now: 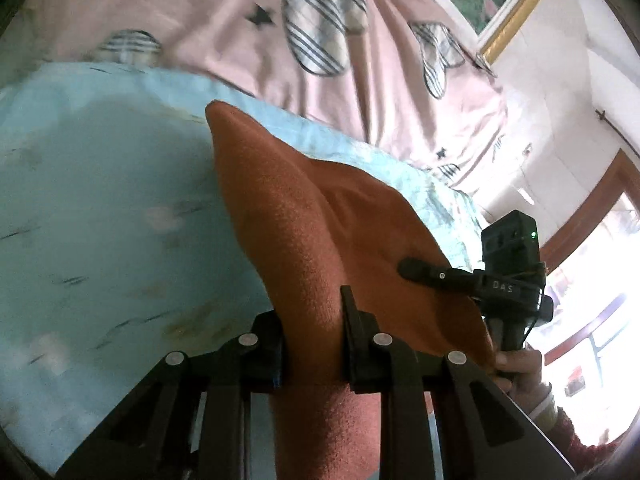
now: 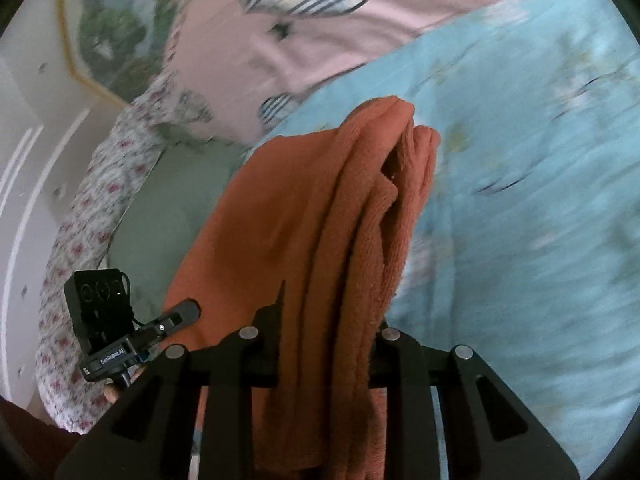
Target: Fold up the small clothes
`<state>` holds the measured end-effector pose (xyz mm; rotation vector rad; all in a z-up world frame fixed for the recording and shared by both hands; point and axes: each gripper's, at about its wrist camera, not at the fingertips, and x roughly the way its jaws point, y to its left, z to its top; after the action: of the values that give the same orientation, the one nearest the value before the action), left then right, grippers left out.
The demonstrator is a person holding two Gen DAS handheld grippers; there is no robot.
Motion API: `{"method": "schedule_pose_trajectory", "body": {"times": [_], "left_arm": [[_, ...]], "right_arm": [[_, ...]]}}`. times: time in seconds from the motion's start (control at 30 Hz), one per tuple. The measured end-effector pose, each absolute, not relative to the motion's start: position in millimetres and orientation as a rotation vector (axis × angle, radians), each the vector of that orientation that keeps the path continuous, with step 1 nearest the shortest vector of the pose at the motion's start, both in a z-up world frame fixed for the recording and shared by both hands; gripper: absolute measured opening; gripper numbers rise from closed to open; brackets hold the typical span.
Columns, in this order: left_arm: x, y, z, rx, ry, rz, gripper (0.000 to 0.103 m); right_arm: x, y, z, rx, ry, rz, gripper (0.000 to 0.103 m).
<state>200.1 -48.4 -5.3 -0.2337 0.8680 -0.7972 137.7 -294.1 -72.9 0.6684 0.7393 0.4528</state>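
Rust-orange cloth [image 1: 304, 248] being held up over the bed by both grippers

The left gripper [image 1: 312, 320] is being kept nearly closed, its jaws being pressed onto a single layer of the cloth, which is being stretched away over the light blue blanket [image 1: 100, 200]. The right gripper [image 2: 326, 320] is being kept just as narrow, with several bunched folds of the same cloth [image 2: 352, 208] being pinched between its jaws. The cloth is being hung between the two, lifted clear of the blanket. A pink sheet [image 1: 224, 28] with striped hearts is being seen further back, and a floral pillow [image 2: 92, 216] off to the side. Everything's a bit blurry.
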Motion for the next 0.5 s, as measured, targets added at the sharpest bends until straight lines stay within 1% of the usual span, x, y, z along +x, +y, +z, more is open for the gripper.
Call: {"method": "schedule_pose_trajectory", "body": {"times": [0.1, 0.2, 0.37, 0.5], "left_arm": [[176, 2, -4, -0.215, 0.865, -0.720, 0.021], [163, 31, -19, -0.191, 0.886, -0.655, 0.022], [159, 71, -58, -0.243, 0.967, -0.574, 0.026], [154, 78, -61, -0.254, 0.949, -0.570, 0.027]], "right_arm": [[141, -255, -90, 0.649, 0.795, 0.491, 0.026], [142, -230, -107, 0.588, 0.858, 0.453, 0.027], [138, -236, -112, 0.613, 0.864, 0.430, 0.028], [139, -234, -114, 0.607, 0.876, 0.406, 0.030]]}}
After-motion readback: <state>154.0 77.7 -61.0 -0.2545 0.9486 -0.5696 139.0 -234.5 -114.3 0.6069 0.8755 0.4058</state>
